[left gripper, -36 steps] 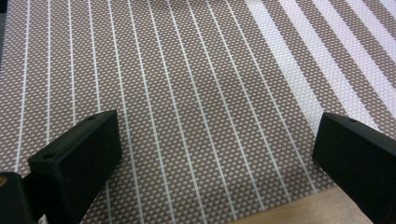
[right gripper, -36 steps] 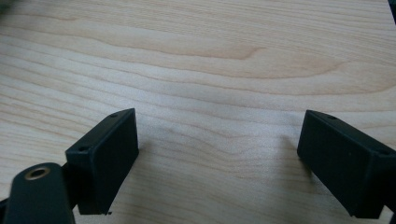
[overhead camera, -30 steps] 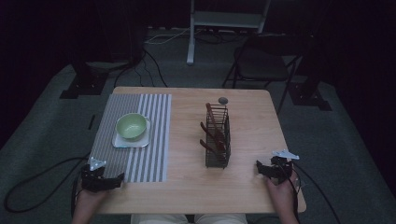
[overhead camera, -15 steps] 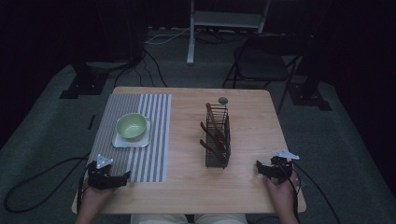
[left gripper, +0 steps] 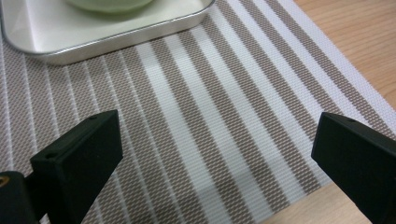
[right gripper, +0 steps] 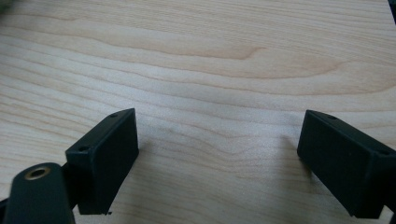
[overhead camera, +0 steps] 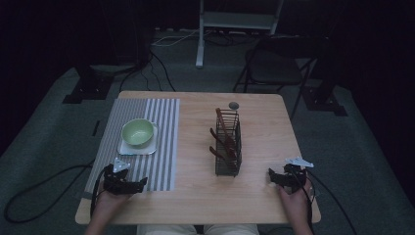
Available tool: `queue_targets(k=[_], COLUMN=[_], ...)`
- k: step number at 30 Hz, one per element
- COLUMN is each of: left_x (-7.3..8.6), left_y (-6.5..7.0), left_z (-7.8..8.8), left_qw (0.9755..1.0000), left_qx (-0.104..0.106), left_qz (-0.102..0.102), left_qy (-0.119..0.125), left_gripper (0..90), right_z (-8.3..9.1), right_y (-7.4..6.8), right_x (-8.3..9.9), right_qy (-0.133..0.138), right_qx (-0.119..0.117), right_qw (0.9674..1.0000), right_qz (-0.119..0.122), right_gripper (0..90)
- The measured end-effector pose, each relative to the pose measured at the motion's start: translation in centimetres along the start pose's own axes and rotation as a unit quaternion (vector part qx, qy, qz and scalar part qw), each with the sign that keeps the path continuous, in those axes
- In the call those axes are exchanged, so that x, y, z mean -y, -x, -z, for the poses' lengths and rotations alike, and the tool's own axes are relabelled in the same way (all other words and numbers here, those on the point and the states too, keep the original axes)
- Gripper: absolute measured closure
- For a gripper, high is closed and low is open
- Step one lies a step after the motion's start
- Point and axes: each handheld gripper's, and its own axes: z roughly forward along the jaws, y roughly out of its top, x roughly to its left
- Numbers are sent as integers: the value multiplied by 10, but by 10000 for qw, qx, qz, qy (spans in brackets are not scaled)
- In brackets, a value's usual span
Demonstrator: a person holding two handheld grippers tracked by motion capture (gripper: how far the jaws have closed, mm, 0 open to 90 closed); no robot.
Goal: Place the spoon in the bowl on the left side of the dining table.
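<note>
Both tongs stand apart, gripping nothing: my left tongs [overhead camera: 128,186] hover over the striped placemat's [left gripper: 224,116] near edge, just short of the white tray [overhead camera: 138,148] holding the green bowl [overhead camera: 137,132]; my right tongs [overhead camera: 279,178] sit over bare table [right gripper: 210,60], right of the wire rack [overhead camera: 228,144].

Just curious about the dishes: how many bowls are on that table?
1: a green bowl sits on a white tray on the striped mat, ahead of the left gripper.
</note>
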Motion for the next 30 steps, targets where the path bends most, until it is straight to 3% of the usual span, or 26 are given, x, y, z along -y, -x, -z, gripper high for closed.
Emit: queue_targets(k=[9,20,22,30], left_x=[-9,-33,-40,-58], left_y=[12,27,33,45], left_z=[-6,-7,-8,-9], left_qw=[9998,9985,9979,9959], left_qx=[169,415,475,650], left_qz=[-137,-294,-411,-550], left_qy=[-12,182,181,312], left_gripper=[19,19,19,20], right_z=[0,0,0,0], right_y=[0,0,0,0], right_x=[0,0,0,0], right_qy=[1,0,1,2], right_qx=[0,0,-1,-1], right_qw=[10000,10000,10000,10000], right_qz=[-1,-1,-1,-1], right_gripper=[118,118,118,118])
